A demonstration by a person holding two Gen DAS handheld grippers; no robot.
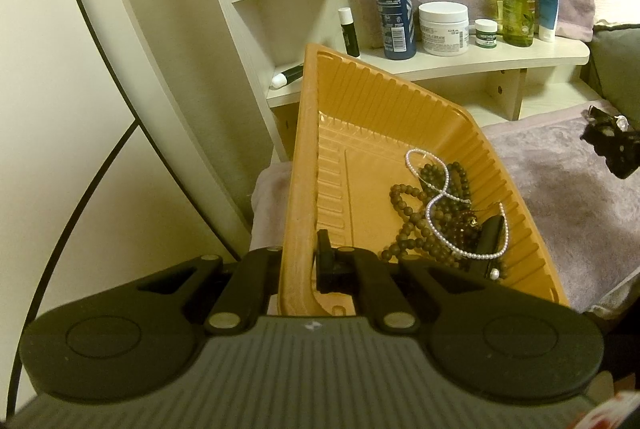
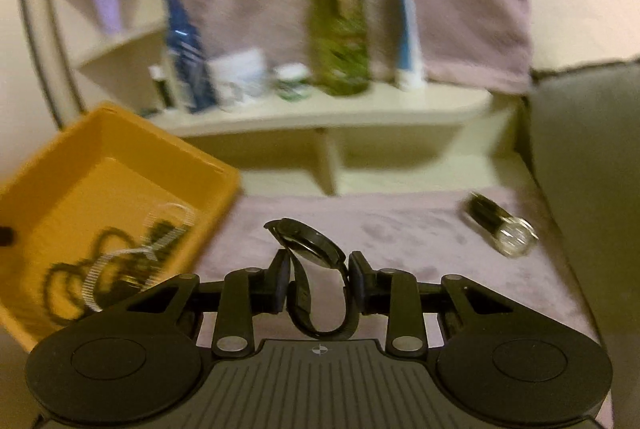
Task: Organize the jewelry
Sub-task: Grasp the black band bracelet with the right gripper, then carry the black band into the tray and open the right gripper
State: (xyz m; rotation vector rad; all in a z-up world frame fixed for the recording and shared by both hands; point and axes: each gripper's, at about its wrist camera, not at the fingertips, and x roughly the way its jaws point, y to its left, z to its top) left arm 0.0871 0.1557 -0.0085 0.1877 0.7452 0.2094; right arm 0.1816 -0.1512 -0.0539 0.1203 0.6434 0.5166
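The ribbed orange plastic tray [image 1: 400,117] is tilted, its near rim clamped between the pads of the left gripper [image 1: 300,265]; inside lie a string of white pearl-like beads [image 1: 436,197] over dark round wooden beads [image 1: 408,213]. The right gripper [image 2: 318,281] grasps a black wristwatch with a looped strap [image 2: 316,249] above the soft mauve plush cloth [image 2: 400,229], where a second, silver-faced watch [image 2: 504,229] lies. On the pale wooden shelf [image 1: 480,59] stands a white jar [image 1: 443,27]; its label is too small to read surely.
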